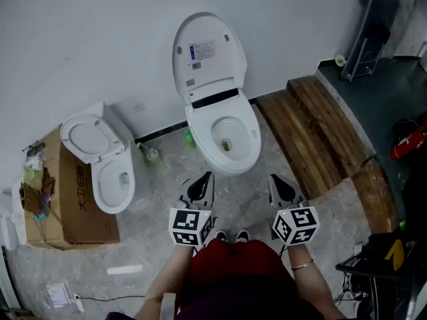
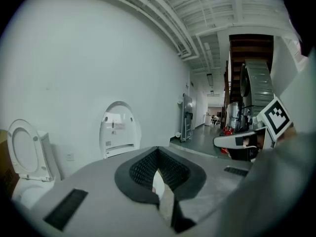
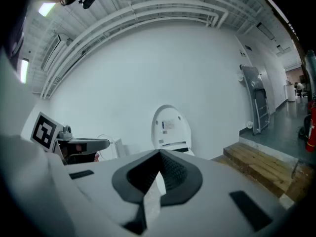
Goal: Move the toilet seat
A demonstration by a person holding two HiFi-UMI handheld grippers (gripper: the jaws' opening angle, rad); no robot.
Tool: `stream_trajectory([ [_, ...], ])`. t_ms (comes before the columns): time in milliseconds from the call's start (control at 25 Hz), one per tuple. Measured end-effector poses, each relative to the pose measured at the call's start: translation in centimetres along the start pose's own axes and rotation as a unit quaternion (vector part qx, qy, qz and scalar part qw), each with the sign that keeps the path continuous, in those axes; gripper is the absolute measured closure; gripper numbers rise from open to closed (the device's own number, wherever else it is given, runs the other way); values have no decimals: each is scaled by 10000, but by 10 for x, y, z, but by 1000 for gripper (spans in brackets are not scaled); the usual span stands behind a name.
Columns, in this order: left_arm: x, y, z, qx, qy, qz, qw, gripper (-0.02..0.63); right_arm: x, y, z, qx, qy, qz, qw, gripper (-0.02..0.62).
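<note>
A white toilet (image 1: 223,139) stands against the wall in the head view. Its seat and lid (image 1: 209,55) are raised upright, with a label on the inner face; the bowl is uncovered. The same upright lid shows far ahead in the left gripper view (image 2: 119,132) and in the right gripper view (image 3: 170,127). My left gripper (image 1: 205,179) and right gripper (image 1: 275,180) hover side by side in front of the bowl, short of its front rim and touching nothing. Both are shut with nothing between the jaws, as seen on the left gripper (image 2: 158,151) and the right gripper (image 3: 160,154).
A second, smaller toilet (image 1: 110,172) with its lid up stands at the left beside a cardboard box (image 1: 73,199). Wooden planks (image 1: 313,125) lie to the right of the main toilet. A green bottle (image 1: 189,139) sits by the wall. A red fire extinguisher (image 1: 408,141) lies far right.
</note>
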State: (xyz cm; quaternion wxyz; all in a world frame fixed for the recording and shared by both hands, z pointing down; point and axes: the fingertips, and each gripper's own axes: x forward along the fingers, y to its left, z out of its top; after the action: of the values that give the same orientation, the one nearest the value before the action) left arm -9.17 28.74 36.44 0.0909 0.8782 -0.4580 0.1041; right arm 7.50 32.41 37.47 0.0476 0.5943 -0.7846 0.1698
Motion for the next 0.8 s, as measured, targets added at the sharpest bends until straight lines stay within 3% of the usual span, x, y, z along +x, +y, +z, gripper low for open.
stream_trajectory([
  [240, 1, -5, -4, -54, 52, 22, 10000, 580, 0, -6, -5, 54, 61, -29, 10000, 580],
  [520, 8, 0, -11, 78, 244, 321, 9992, 580, 6, -20, -11, 118, 167, 32, 9998, 580],
  [800, 19, 7, -17, -91, 426, 440, 9981, 578, 16, -43, -12, 101, 284, 10, 9995, 578],
])
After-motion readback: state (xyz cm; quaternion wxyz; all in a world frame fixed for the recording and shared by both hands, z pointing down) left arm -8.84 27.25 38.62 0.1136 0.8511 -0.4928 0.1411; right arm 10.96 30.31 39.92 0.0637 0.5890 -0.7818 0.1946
